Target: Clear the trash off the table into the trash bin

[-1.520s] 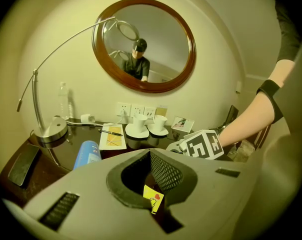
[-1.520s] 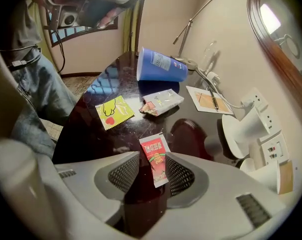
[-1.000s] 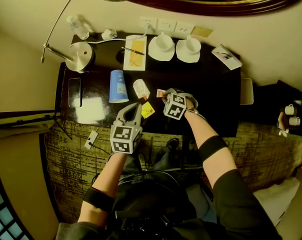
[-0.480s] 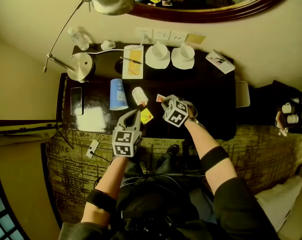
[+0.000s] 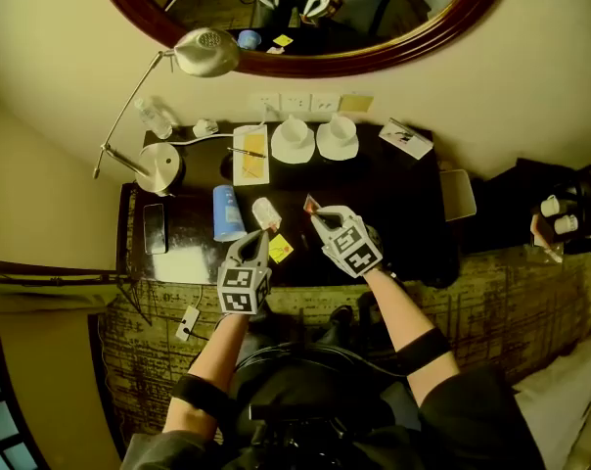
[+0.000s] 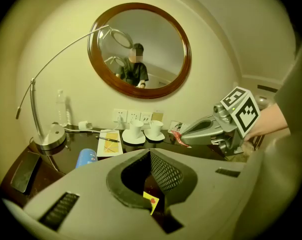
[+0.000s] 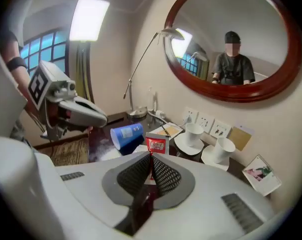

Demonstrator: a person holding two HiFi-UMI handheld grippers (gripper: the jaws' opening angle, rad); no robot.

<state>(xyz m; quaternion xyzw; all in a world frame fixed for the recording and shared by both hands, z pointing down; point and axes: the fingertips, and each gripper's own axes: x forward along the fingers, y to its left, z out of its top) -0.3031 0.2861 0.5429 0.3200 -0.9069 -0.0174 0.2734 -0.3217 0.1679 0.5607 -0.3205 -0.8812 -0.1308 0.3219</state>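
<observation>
My right gripper (image 5: pixel 316 216) is shut on a small red packet (image 5: pixel 310 204) and holds it in the air above the dark table (image 5: pixel 403 213). Its jaws have just been closing on it. In the right gripper view the red packet (image 7: pixel 156 145) stands upright at the pinched tips. My left gripper (image 5: pixel 259 236) hovers over the table's front edge, shut with nothing in it. A yellow packet (image 5: pixel 280 249) lies flat on the table just right of its tips, and the left gripper view shows it (image 6: pixel 152 202) through the gap under the jaws.
A blue cup (image 5: pixel 226 213) lies on its side beside a white packet (image 5: pixel 265 213). Behind stand two white cups on saucers (image 5: pixel 294 137), a notepad with a pen (image 5: pixel 249 155), a desk lamp (image 5: pixel 159 164) and a card (image 5: pixel 405 137). A phone (image 5: pixel 155 228) lies at the left end.
My right gripper has risen off the table with the red packet and rolled its wrist. The left gripper has lifted slightly. The yellow packet has stayed on the table.
</observation>
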